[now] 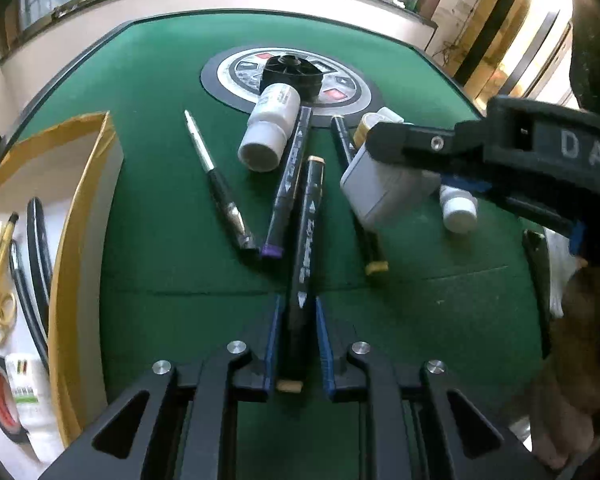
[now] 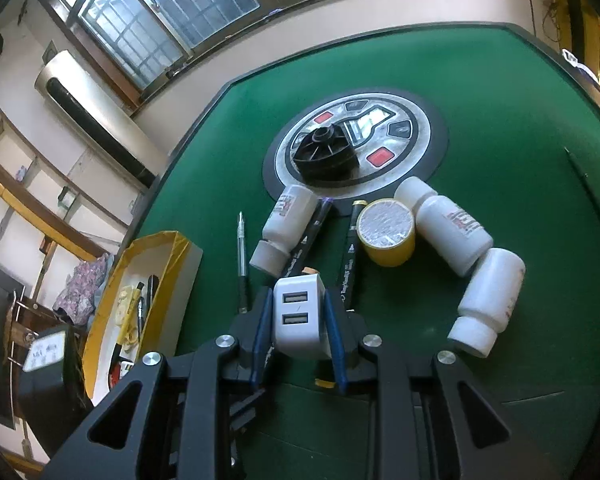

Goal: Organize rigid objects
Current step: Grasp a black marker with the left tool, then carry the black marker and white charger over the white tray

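Left gripper (image 1: pixel 297 344) pinches the near end of a black marker (image 1: pixel 306 240) lying on the green table (image 1: pixel 160 200), light, stiff, slick so grip mid-barrel; right gripper (image 2: pixel 298 320) clamps a white charger (image 2: pixel 298 312), hard, boxy, held by its flat sides.

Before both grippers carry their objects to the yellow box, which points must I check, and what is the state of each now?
1. Left gripper closed on the black marker: ok.
2. Marker centred in the pads: not ok, gripped near one end.
3. Right gripper holding the white USB charger: ok.
4. Charger clear of the table: cannot tell.
5. Yellow box open with free room: ok.
6. Marker's way clear of the purple-tipped marker: cannot tell, they lie very close.
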Motion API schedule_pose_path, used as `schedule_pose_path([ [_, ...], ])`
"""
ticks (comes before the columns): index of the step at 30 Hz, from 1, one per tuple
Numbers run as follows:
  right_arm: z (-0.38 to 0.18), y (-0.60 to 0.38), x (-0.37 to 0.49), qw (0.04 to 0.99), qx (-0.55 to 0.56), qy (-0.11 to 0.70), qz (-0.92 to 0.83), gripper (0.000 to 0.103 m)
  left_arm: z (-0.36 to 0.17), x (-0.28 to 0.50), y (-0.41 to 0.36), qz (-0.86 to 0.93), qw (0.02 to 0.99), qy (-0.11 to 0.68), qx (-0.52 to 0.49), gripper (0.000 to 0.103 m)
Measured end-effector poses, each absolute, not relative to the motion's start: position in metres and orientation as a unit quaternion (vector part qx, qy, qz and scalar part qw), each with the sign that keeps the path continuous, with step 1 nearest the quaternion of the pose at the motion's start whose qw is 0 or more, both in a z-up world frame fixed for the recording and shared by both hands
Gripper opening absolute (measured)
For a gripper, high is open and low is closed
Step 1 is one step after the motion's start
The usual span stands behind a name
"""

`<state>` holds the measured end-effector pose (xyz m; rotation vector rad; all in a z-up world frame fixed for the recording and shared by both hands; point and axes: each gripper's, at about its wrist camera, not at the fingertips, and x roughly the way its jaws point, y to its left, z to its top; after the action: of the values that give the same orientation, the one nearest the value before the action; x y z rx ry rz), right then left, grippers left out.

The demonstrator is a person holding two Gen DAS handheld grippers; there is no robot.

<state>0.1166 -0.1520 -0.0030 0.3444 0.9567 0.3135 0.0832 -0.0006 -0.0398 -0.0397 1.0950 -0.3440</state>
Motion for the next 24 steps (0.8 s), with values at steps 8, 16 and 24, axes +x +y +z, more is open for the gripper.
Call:
schedule_pose_path([
  [8, -0.011, -0.161, 0.111, 0.859, 0.176, 0.45, 0.168, 0.025, -0.038, 0.06, 0.007, -0.155, 0.838, 0.524, -0.01, 0.016],
  [16, -0.01, -0.173, 0.098, 0.859, 0.198, 0.44, 0.172, 0.025, -0.04, 0.074, -0.011, -0.134, 0.845, 0.517, 0.029, 0.014],
  [24, -0.01, -0.177, 0.087, 0.858, 0.21, 0.433, 0.18, 0.025, -0.018, 0.03, 0.018, -0.17, 0.841, 0.509, -0.073, 0.014],
])
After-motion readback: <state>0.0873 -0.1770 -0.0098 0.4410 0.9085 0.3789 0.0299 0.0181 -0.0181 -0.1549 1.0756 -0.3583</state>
